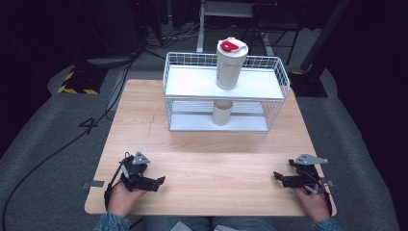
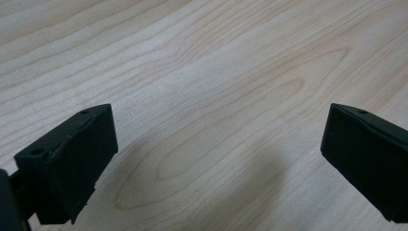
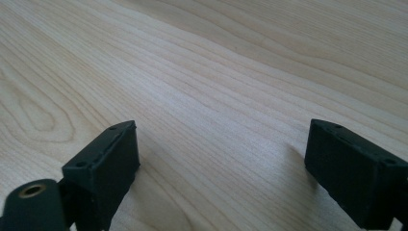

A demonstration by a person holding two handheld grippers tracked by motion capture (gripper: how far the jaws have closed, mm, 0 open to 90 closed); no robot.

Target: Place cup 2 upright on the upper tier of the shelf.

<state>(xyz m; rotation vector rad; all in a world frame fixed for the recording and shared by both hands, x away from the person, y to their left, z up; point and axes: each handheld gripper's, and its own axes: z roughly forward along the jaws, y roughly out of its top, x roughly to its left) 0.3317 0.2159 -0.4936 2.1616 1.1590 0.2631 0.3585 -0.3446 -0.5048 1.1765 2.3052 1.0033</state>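
**Both grippers rest open on the bare table, nothing between their jaws**

Both grippers lie low at the near edge of the wooden table (image 1: 207, 159), one in each hand. Left gripper (image 1: 155, 182) sits at the near left, its jaws spread wide and pointing inward toward the table's middle; the left gripper view shows pale wood grain and a soft shadow between the two black jaws. Right gripper (image 1: 280, 177) sits at the near right, well apart from the left one, its jaws likewise apart with bare wood between them in the right gripper view. Neither one grasps or touches any object.

Farther off, at the far side of the table, stands a white wire rack (image 1: 225, 91) with two levels. On its upper shelf stands a tall white shaker bottle (image 1: 230, 65) with a red flip cap, upright. Directly below it, on the lower shelf, stands a smaller white cup (image 1: 222, 113), also upright. Beyond the table, cables run across the grey floor (image 1: 48, 139).
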